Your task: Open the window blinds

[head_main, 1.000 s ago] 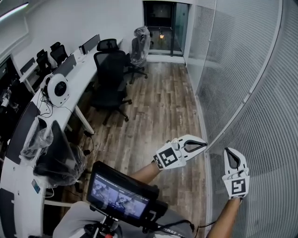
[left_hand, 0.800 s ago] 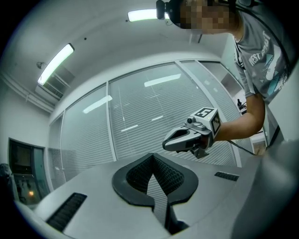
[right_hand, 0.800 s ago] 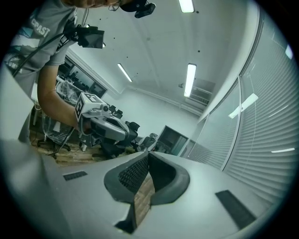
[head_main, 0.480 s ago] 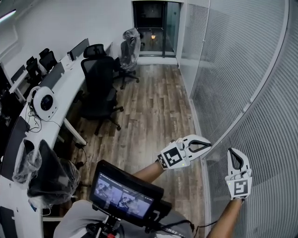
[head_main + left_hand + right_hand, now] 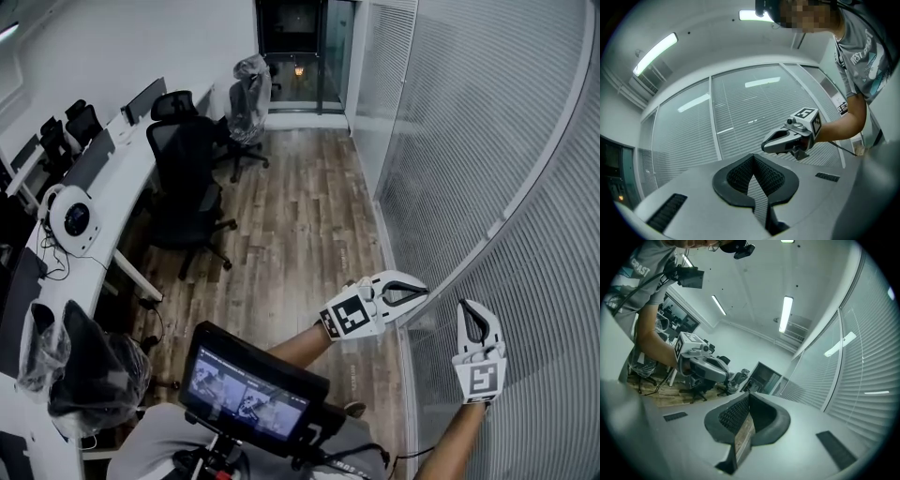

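White slatted window blinds [image 5: 487, 141] hang lowered along the glass wall on the right, split by a slanting frame bar [image 5: 525, 192]. My left gripper [image 5: 427, 290] is shut with nothing in it, its tip close to the blinds by the frame bar. My right gripper [image 5: 465, 306] is held upright beside it, shut and holding nothing, right in front of the slats. In the left gripper view the shut jaws [image 5: 752, 157] face the blinds [image 5: 740, 112], with the right gripper [image 5: 765, 146] crossing in front. In the right gripper view the shut jaws [image 5: 749, 394] point along the wall of blinds [image 5: 862, 366].
A long white desk [image 5: 112, 159] with monitors runs down the left, with black office chairs [image 5: 183, 183] beside it and a plastic-wrapped chair [image 5: 246, 89] farther back. Wooden floor [image 5: 300, 225] leads to a dark doorway [image 5: 300, 37]. A camera monitor [image 5: 246, 384] sits at my chest.
I have moved forward along the glass wall: the desk and chairs have slid left and nearer. Both grippers keep their pose and spacing beside the blinds, still shut.
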Tool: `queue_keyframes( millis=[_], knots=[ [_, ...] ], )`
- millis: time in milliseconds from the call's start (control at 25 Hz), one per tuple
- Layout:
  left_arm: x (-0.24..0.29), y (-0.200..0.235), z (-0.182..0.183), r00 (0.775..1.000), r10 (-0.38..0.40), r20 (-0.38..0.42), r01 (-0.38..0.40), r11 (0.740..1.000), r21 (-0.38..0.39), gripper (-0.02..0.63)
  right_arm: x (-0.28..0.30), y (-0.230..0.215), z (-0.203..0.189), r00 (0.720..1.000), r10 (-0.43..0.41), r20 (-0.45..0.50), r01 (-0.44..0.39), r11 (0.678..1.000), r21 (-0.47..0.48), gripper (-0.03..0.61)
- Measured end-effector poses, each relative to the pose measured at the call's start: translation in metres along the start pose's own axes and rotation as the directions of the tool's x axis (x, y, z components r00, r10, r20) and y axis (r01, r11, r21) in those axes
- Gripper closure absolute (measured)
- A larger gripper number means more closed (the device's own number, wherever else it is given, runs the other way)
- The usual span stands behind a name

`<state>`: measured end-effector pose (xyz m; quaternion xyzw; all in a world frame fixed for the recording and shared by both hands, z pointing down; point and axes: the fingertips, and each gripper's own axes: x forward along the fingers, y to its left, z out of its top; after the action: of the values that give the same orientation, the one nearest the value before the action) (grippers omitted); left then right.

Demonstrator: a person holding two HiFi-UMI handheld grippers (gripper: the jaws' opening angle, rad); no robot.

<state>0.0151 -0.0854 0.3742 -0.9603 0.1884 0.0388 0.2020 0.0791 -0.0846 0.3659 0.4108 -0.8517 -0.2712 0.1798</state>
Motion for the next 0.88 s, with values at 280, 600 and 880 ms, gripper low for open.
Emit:
queue_keyframes(
  millis=[280, 600, 880],
  knots=[
    [0.058, 0.06, -0.037, 1.0, 0.026, -0.003, -0.026, 0.999, -0.019, 0.611, 0.047, -0.054, -0.04, 1.0, 0.029, -0.008, -0.029, 1.0, -0.012, 0.584],
    [0.154, 0.121, -0.074, 0.998, 0.057, 0.006, -0.057, 0.998, -0.03, 0.611, 0.084, -0.13, -0.089, 0.997, 0.079, -0.005, -0.079, 0.996, -0.046, 0.584],
    [0.227, 0.15, -0.106, 0.999, 0.035, -0.002, -0.035, 0.999, -0.009, 0.611, 0.11, -0.183, -0.127, 0.997, 0.08, -0.002, -0.08, 0.996, -0.041, 0.584]
  ],
)
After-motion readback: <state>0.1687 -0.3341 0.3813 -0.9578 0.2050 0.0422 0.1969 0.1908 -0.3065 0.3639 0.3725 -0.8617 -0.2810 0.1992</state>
